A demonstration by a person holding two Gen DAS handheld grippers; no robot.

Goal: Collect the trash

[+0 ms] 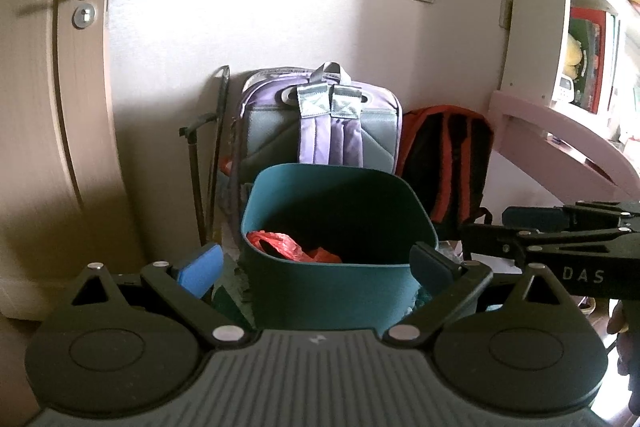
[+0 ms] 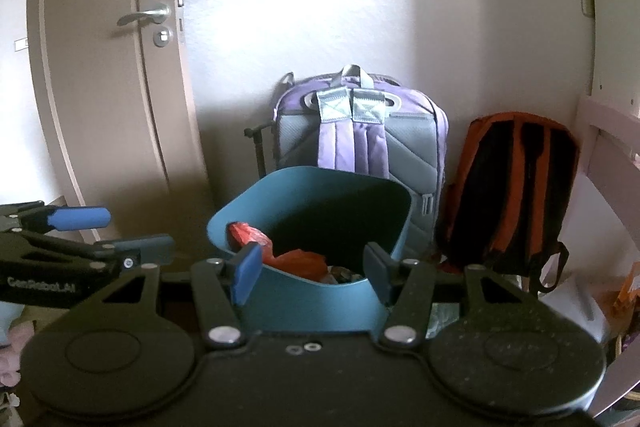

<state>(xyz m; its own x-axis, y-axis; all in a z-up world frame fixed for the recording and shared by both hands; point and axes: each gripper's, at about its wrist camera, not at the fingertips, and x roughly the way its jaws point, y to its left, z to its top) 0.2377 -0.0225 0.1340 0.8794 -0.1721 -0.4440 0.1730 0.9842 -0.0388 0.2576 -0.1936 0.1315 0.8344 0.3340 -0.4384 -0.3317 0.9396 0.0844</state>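
Facing: both tongs point at a teal bin (image 1: 332,247) standing on the floor before a wall.
Bin position: directly ahead of the left tongs (image 1: 316,265), with its front wall between the two fingers; the same holds for the right tongs (image 2: 312,273).
Bin contents: a red plastic bag (image 1: 296,247) lies crumpled inside, near the front left; other small items beside it are too dim to identify.
Left tongs: jaws spread wide, wider than the bin front; nothing held. Contact with the bin cannot be confirmed.
Right tongs: jaws spread wide, nothing held; fingers sit close to the bin rim, contact uncertain.
Behind bin: a purple backpack (image 1: 320,115) and an orange backpack (image 1: 448,155) lean against the wall.
Left side: a door (image 1: 44,67).
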